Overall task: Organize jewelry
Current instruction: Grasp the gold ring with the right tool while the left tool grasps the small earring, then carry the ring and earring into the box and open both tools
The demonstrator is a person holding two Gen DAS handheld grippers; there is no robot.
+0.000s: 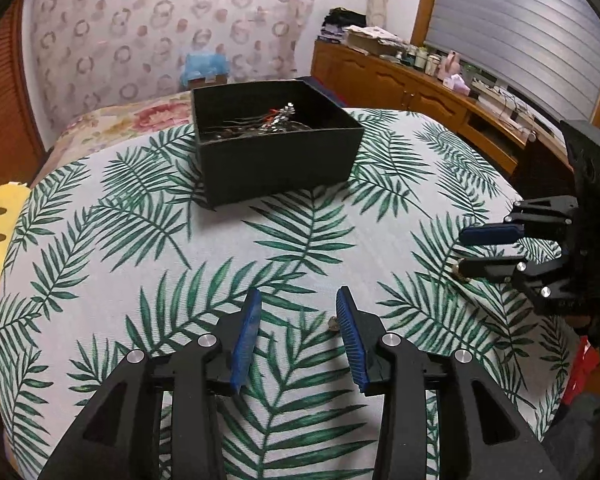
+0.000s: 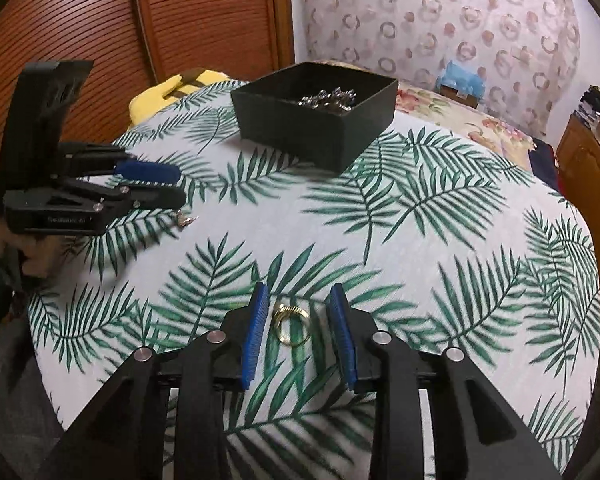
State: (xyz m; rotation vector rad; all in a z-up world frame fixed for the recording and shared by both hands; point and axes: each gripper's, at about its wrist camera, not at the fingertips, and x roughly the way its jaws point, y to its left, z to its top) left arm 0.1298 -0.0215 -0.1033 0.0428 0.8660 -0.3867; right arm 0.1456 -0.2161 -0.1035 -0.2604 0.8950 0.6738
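Right gripper [image 2: 296, 300] jaws apart, straddling gold ring [image 2: 291, 326] flat on tablecloth [image 2: 420, 240], not gripping; likely lining up pick. Left gripper [image 1: 298, 306] also parted, empty, small earring [image 1: 333, 324] just beside right finger. Black box [image 2: 320, 120] with jewelry at far side, probable destination.

Ring-patterned wallpaper [image 1: 148, 20], slatted wooden doors [image 2: 100, 24], shuttered window [image 1: 520, 20], wooden sideboard [image 1: 400, 80], leaf-print tablecloth [image 1: 300, 240]

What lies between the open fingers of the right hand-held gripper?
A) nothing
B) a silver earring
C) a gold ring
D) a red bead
C: a gold ring lies on the leaf-print cloth between the open fingers of the right hand-held gripper, untouched by either.
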